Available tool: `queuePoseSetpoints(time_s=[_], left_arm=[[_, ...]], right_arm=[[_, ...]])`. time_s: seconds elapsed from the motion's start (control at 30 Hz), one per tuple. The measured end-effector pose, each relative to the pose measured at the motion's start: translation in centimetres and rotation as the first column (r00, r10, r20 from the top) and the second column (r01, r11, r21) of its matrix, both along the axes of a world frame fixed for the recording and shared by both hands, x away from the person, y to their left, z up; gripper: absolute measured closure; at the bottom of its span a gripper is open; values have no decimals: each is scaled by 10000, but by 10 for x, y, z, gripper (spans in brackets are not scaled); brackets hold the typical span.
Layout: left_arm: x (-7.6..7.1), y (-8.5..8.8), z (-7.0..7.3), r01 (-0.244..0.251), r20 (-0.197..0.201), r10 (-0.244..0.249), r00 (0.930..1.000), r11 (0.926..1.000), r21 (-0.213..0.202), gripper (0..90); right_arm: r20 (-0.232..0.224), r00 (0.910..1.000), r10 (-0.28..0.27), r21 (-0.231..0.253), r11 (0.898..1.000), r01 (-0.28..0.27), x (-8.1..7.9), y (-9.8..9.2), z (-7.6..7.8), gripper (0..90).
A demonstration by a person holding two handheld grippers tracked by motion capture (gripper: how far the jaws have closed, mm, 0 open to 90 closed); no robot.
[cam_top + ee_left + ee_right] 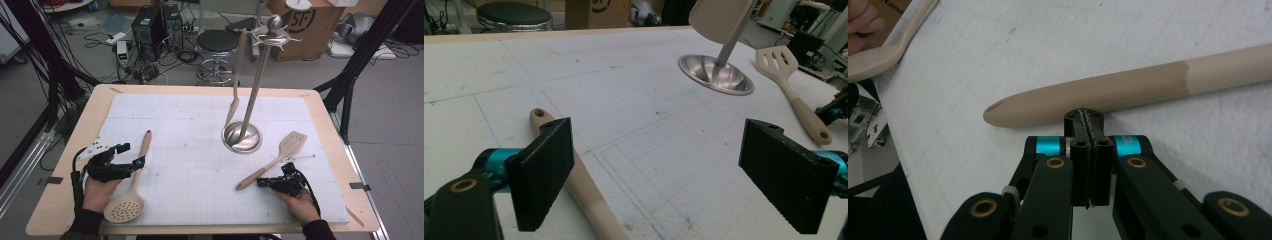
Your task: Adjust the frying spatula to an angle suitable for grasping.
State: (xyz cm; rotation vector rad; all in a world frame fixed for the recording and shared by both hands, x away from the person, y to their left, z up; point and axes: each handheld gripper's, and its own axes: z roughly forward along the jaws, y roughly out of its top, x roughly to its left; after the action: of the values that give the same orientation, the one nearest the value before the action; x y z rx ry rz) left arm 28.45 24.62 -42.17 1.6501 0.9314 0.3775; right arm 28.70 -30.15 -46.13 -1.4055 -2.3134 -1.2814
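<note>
A: Well, the slotted spatula (277, 161) lies flat on the desk (60, 200), toward its right edge, handle end pointing at the near edge. The right gripper (264, 183) sits at that handle end with its jaws pressed together on nothing, their tips right against the side of the handle in the right gripper view (1128, 90).

B: So shut jaws nudging a round handle. My worry is that a push there would roll or slide the spatula across the white mat (200, 200) rather than pick it up.

A: Agreed. To take it, the jaws must part first; if they part while leaning on the handle, it could skid away toward the stand's base (242, 136).

B: And the stand (260, 75) is tall and thin, with a spoon (238, 75) already hanging from it. A knock to the base might set it swinging.

A: On the other side, the left gripper (131, 155) has its jaws wide apart, one pad (544, 170) just beside the skimmer handle (574, 175), gripping nothing. The skimmer (127, 197) lies by the near left corner.

B: If that one closes off-centre, the tapered handle could squirt out. The head is also close to the near edge, so a shove could send it off the desk.
</note>
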Motion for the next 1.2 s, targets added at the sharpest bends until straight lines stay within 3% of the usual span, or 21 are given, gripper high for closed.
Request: queuePoseSetpoints(time_s=[0.7,0.8,0.87,0.93,1.0,1.2], left_arm=[[-5,4,-1,19,1,-19,10000,10000,45,151],[-6,3,-3,73,-25,-73,10000,10000,53,151],[-7,3,-4,79,-51,-79,10000,9999,116,151],[-8,5,-5,74,-102,-72,9999,9998,166,151],[-10,8,-6,30,-123,-28,9999,9999,145,152],[-15,11,-8,-42,-160,46,9999,9997,248,151]], right_arm=[[310,9980,-552,-272,9981,561,40,29,1,900],[210,9970,-741,268,9969,736,46,27,2,900],[308,9932,-1123,714,9914,1099,49,18,6,900],[426,9872,-1534,662,9864,1504,55,8,10,900],[386,9803,-1939,994,9769,1893,60,-1,12,900],[609,9636,-2603,631,9645,2566,76,-16,15,900]])
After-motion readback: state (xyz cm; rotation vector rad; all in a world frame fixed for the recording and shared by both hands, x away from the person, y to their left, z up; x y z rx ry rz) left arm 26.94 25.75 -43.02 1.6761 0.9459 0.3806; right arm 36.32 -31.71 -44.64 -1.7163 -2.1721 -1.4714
